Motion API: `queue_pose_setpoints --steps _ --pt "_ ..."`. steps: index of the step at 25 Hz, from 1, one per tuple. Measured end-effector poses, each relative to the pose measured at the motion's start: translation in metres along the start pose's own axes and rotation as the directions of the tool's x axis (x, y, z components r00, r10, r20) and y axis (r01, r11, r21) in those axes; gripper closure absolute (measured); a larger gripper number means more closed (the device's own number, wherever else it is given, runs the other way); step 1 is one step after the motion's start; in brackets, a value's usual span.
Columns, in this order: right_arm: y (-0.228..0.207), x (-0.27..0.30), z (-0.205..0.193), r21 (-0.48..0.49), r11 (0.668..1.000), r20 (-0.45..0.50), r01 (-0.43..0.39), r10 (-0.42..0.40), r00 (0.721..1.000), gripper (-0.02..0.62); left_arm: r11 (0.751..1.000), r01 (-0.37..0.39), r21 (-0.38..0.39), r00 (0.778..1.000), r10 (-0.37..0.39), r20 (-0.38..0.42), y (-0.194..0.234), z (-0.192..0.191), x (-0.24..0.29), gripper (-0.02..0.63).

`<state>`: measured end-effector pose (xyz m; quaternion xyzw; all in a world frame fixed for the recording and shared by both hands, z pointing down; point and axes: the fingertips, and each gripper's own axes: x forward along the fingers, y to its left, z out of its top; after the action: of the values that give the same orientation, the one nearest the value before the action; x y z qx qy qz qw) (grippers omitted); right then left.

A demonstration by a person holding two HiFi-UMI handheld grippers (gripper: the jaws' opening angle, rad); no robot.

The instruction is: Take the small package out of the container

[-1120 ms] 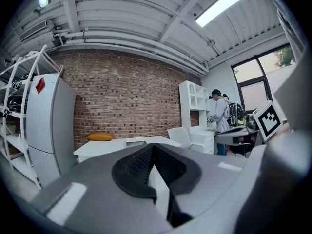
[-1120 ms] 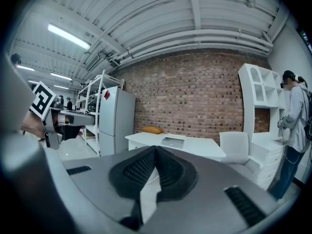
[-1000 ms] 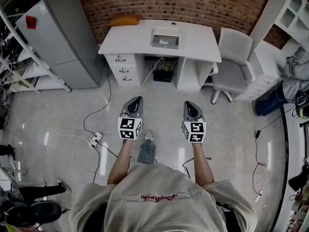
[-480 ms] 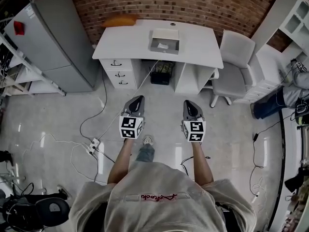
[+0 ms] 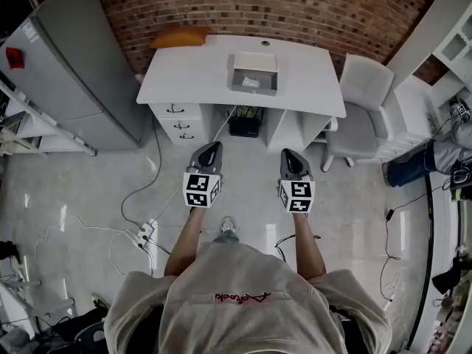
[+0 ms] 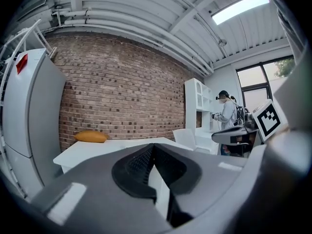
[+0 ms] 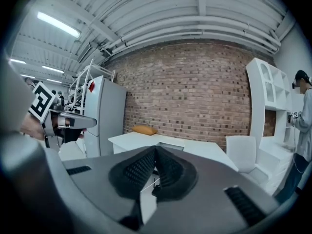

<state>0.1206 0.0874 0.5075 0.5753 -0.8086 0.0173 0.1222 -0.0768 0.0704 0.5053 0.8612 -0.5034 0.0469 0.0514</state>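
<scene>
A grey open container [image 5: 254,72] stands on the white desk [image 5: 192,76] by the brick wall. A small pale package [image 5: 251,82] lies inside it. In the head view my left gripper [image 5: 213,147] and right gripper [image 5: 287,154] are held side by side above the floor, pointing at the desk and well short of it. Both are shut with nothing between the jaws. The left gripper view shows the left gripper [image 6: 153,146] with its jaws together, the desk [image 6: 112,147] beyond. The right gripper [image 7: 156,147] also has its jaws together, hiding most of the container.
An orange cushion [image 5: 179,37] lies on the desk's far left corner. A grey chair [image 5: 359,98] stands right of the desk, a tall grey cabinet [image 5: 66,72] left. Cables and a power strip [image 5: 145,231] lie on the floor. Another person [image 5: 450,139] is at the right edge.
The desk and container have come nearer and lower in the head view as the person walks toward them. Both grippers stay shut, side by side, held the same way.
</scene>
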Motion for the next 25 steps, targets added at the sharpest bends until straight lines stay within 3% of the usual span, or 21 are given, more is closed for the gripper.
queue_pose_setpoints --steps 9,25 --pt "-0.01 0.062 0.023 -0.019 0.999 0.007 0.03 -0.03 1.0 0.586 1.0 0.009 0.002 1.0 -0.009 0.02 0.053 0.017 0.051 0.6" --pt "-0.019 0.114 0.027 -0.003 0.998 0.011 0.067 -0.067 0.998 0.586 0.998 0.053 0.026 0.998 -0.053 0.015 0.089 0.018 0.096 0.6"
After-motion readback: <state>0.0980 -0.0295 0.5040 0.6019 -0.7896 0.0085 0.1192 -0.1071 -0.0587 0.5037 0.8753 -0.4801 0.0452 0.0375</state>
